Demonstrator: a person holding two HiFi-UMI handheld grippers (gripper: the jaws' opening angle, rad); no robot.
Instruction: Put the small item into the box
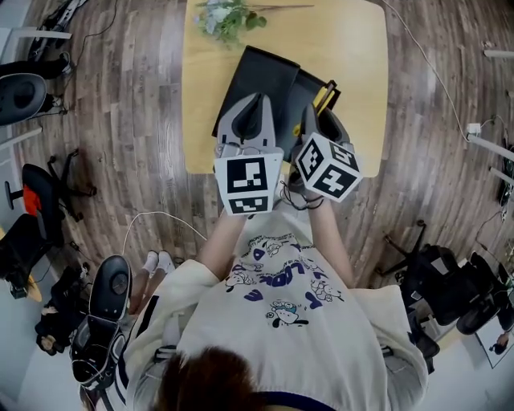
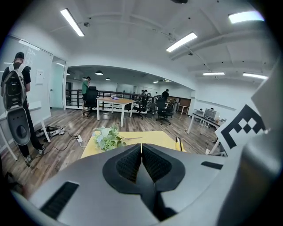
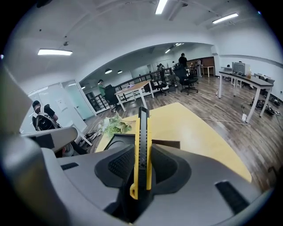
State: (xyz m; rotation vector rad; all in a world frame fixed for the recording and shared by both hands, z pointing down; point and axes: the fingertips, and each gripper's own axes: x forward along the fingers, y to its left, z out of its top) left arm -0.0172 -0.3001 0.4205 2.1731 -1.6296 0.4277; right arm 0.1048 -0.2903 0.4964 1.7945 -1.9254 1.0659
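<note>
A yellow and black utility knife point(image 3: 143, 150) stands upright between the jaws of my right gripper point(image 3: 142, 170), which is shut on it; the knife's tip point(image 1: 324, 96) pokes out in the head view. A black box point(image 1: 265, 84) lies on the yellow table point(image 1: 353, 56), just beyond both grippers; its corner point(image 3: 118, 140) shows left of the knife. My left gripper point(image 2: 141, 163) is shut with nothing between its jaws. In the head view it point(image 1: 250, 120) hovers over the box's near edge, beside my right gripper point(image 1: 321, 128).
A bunch of pale flowers with green leaves point(image 1: 227, 18) lies at the table's far edge, also visible in the left gripper view point(image 2: 107, 137). Office chairs point(image 1: 44, 189), cables on the wooden floor and a white robot base point(image 1: 108, 293) surround the person. Other people stand in the room behind.
</note>
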